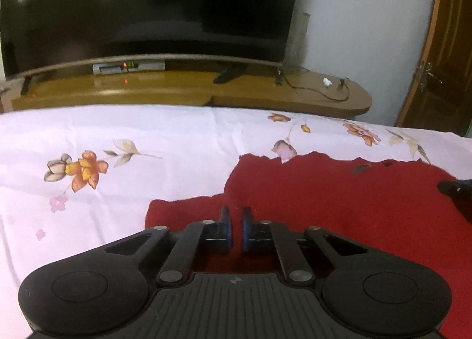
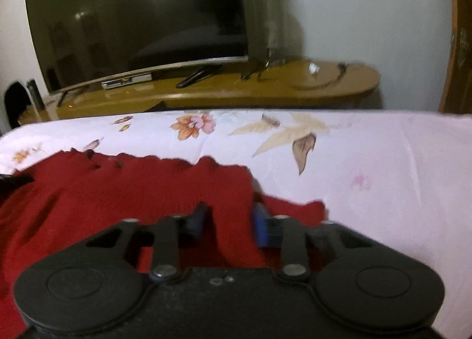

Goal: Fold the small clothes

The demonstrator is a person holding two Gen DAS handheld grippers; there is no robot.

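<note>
A red knitted garment (image 1: 324, 200) lies spread on a white floral bedsheet (image 1: 147, 132). My left gripper (image 1: 237, 216) rests on the garment's near left part, its blue-padded fingers drawn almost together with a thin layer of the cloth pinched between them. In the right wrist view the same garment (image 2: 132, 191) fills the left half. My right gripper (image 2: 230, 218) sits at its right edge, the fingers a little apart with a raised ridge of red cloth filling the gap. A dark tip of the other gripper shows at each view's edge (image 1: 457, 191).
Beyond the bed's far edge stands a low wooden TV stand (image 1: 177, 88) with a large dark television (image 1: 147, 8), a set-top box (image 1: 128, 67) and a loose cable (image 1: 324, 91). A wooden door (image 1: 442, 58) is at the right. Bare sheet (image 2: 383, 168) stretches right of the garment.
</note>
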